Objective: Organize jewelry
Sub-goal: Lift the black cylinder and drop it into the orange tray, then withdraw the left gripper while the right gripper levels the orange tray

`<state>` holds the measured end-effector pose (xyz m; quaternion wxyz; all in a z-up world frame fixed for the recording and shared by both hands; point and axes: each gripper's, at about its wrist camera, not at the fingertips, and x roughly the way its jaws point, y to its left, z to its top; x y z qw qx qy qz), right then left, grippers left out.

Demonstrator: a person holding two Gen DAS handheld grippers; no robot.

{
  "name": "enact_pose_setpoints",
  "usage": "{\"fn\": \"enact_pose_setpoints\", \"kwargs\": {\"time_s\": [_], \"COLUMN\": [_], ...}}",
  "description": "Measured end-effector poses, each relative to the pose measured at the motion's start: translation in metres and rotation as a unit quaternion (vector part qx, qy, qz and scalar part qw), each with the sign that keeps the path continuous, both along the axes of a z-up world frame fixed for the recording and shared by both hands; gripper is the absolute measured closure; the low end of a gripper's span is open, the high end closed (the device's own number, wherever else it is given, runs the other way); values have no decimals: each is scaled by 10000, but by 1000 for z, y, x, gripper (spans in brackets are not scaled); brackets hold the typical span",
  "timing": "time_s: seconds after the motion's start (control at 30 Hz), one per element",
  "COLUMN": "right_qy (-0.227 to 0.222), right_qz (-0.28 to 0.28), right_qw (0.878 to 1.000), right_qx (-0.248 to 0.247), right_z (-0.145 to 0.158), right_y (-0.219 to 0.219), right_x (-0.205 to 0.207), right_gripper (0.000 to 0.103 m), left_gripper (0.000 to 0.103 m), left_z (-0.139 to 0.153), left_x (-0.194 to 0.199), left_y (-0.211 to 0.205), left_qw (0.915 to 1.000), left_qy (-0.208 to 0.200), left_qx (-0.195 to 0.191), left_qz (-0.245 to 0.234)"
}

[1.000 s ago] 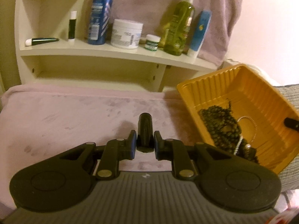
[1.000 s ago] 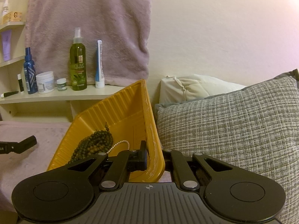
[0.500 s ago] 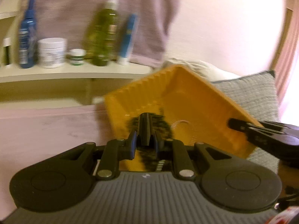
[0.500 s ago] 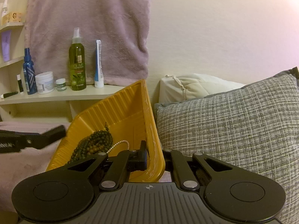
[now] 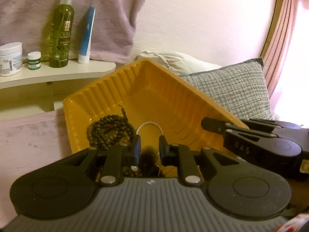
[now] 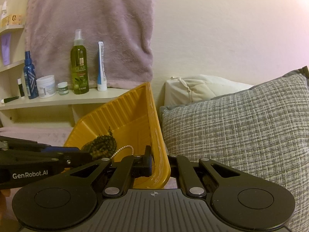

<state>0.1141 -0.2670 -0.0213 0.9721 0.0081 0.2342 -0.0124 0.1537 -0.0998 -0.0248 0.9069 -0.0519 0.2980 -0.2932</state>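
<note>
The right gripper [image 6: 158,165] pinches the near wall of the yellow tray [image 6: 123,114], one finger inside and one outside. In the tilted tray lie dark beads [image 6: 102,146] and a pearl strand [image 6: 125,148]. The left gripper [image 6: 77,155] reaches in from the left, its tips apparently at the beads. A grey pillow [image 6: 241,127] is just beside the tray

Beads [image 5: 110,130] in tray [image 5: 154,89], left of pillow [image 5: 231,89]
</note>
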Motion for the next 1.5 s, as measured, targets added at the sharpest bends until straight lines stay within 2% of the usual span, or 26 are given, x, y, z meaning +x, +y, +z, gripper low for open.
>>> {"fn": "enact_pose_setpoints", "kwargs": {"time_s": [0.23,0.3,0.47,0.7,1.13,1.5], "right_qy": [17,21,42,190,349,450], "right_qz": [-17,-21,-27,-82,-154,-38], "right_qw": [10000,10000,9999,9980,9936,9833], "right_qx": [57,63,144,596,1061,1760], "right_z": [-2,-2,-4,-13,-32,-60], "right_y": [-2,-2,-6,-25,-51,-85], "right_x": [0,1,2,6,7,9], "right_gripper": [97,97,97,97,97,97], "left_gripper": [85,79,79,79,79,75], "left_z": [4,4,3,-3,-18,-20], "left_x": [0,-1,-2,-10,-22,-28], "left_y": [32,46,81,113,124,125], "left_qw": [9987,9972,9917,9846,9812,9795], "left_qy": [-62,-86,-93,-43,172,263], "left_qx": [1,44,175,334,514,611], "left_qz": [504,744,1270,1716,1853,1899]}}
